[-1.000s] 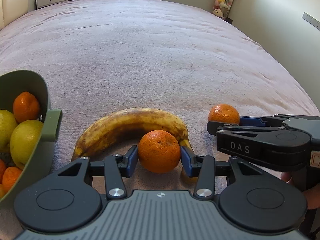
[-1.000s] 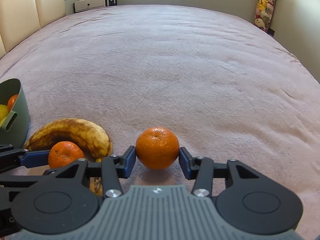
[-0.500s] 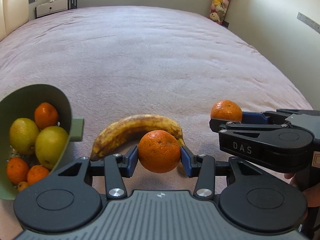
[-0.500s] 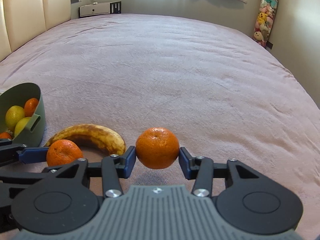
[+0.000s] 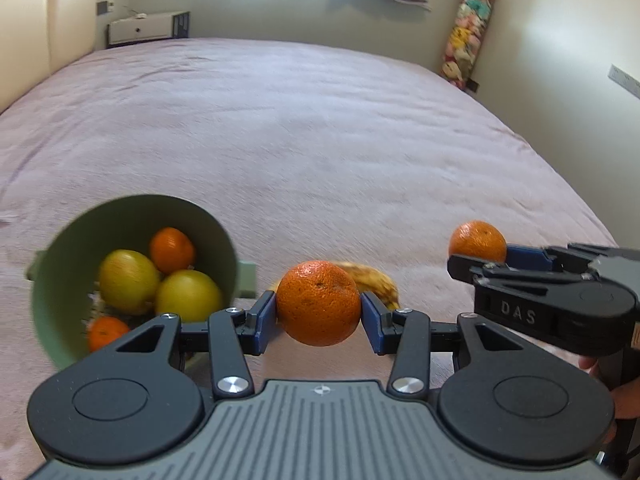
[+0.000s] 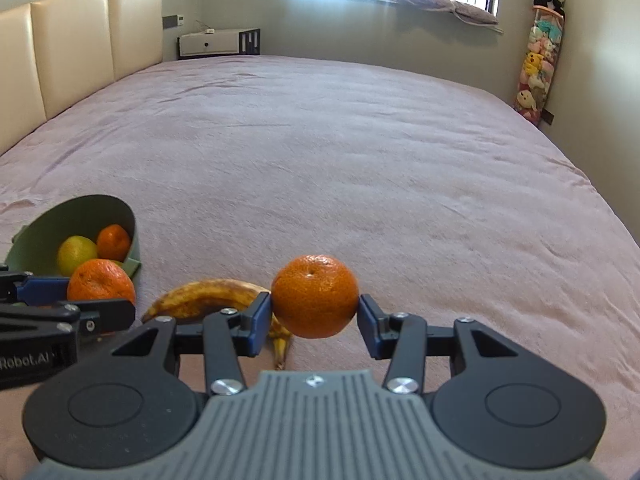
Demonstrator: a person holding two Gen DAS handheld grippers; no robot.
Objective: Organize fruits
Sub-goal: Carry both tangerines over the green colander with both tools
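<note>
My left gripper [image 5: 319, 311] is shut on an orange [image 5: 318, 302] and holds it above the bed. My right gripper [image 6: 316, 312] is shut on a second orange [image 6: 315, 296], also lifted. In the left wrist view that second orange [image 5: 478, 240] shows at the right, in the right gripper's blue pads. A spotted banana [image 6: 208, 298] lies on the pink bedspread below and between the two grippers; in the left wrist view only its end [image 5: 374, 282] shows behind the held orange. A green bowl [image 5: 72, 240] to the left holds two yellow-green fruits and several small oranges.
The pink bedspread [image 6: 360, 152] stretches far ahead. A cream padded headboard [image 6: 72, 48] stands at the left, a low white cabinet [image 6: 218, 42] at the back, and a hanging column of plush toys [image 6: 540, 52] by the right wall. A person's hand [image 5: 624, 384] holds the right gripper.
Both grippers have risen with their oranges off the bed. The bowl and banana now sit lower and further into view, and more of the room's far end shows.
</note>
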